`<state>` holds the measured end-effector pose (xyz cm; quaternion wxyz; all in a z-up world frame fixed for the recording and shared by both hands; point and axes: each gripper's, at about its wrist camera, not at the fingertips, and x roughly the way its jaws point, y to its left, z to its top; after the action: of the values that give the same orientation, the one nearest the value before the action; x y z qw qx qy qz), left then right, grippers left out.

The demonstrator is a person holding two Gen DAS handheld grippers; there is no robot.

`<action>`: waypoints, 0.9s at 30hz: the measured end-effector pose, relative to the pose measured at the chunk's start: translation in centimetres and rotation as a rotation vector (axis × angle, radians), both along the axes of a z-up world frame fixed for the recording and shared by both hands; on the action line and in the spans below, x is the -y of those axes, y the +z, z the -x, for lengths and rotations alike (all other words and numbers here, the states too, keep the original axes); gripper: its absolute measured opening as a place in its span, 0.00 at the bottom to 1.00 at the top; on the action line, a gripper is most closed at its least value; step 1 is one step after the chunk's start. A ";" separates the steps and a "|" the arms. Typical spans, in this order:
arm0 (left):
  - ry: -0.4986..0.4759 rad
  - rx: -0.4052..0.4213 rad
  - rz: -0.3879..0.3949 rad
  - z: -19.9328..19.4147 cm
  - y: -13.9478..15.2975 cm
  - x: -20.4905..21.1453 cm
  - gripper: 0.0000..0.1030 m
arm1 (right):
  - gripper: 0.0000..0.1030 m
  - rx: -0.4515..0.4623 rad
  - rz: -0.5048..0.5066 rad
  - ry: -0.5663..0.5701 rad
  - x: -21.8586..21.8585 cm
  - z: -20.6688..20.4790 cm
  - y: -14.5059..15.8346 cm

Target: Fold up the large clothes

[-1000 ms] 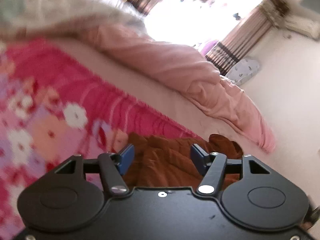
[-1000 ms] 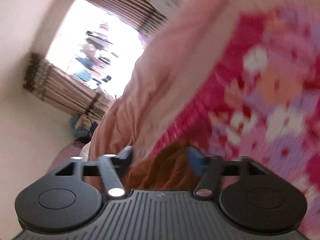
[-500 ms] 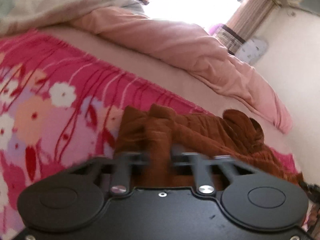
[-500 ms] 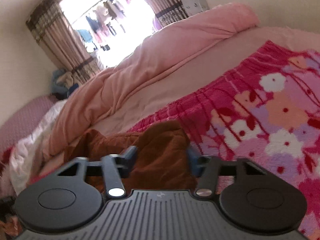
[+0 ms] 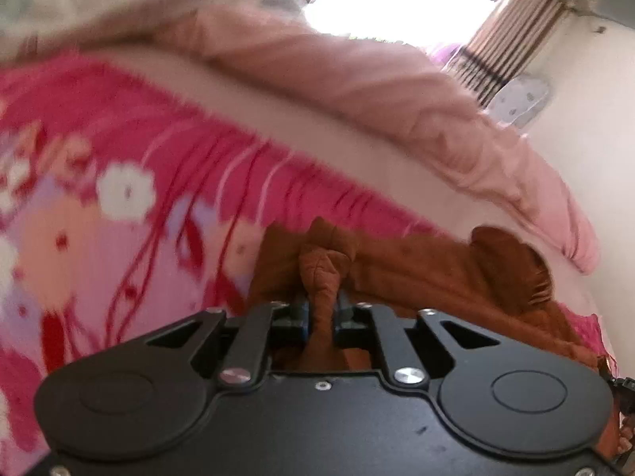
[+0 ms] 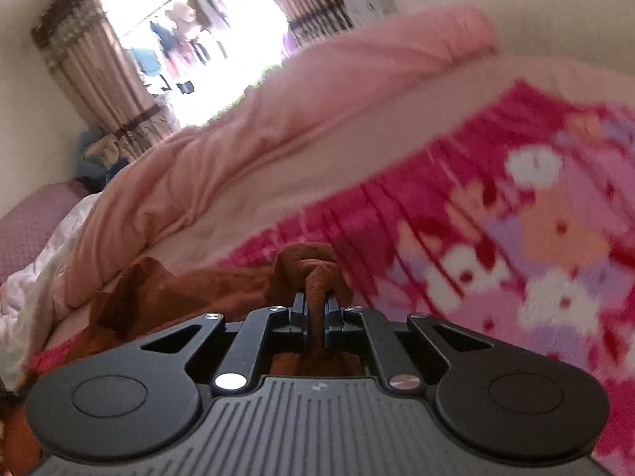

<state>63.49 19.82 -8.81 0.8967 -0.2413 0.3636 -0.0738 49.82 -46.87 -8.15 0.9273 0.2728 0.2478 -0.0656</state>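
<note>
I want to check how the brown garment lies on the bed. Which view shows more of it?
The left wrist view: the brown garment stretches rightward across the floral blanket, bunched in the left gripper. The right wrist view shows only a rumpled stretch left of the right gripper, which pinches another fold.

A bunched fold of the brown garment (image 6: 222,289) is being pinched by the right gripper (image 6: 316,309) above the pink floral blanket (image 6: 516,238); a pink quilt (image 6: 278,111) is lying beyond.

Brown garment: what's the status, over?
Left gripper shut on brown garment. Right gripper shut on it too. Garment bunched on floral blanket. Nothing in the way.
</note>
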 end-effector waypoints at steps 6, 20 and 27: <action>0.050 0.025 -0.012 0.7 1.1 -1.0 0.53 | 0.24 0.003 -0.030 -0.003 0.3 0.3 -0.8; -0.294 0.277 -0.030 11.6 7.0 13.1 0.64 | 0.29 0.230 0.127 0.353 -16.1 7.3 5.8; -0.293 0.183 -0.091 9.9 2.5 15.5 0.64 | 0.28 0.133 0.161 0.458 -21.6 5.9 1.7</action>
<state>53.57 4.32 -6.27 0.9157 -0.1371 0.3148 -0.2087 43.92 -25.26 -6.44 0.9509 0.1385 0.2356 0.1450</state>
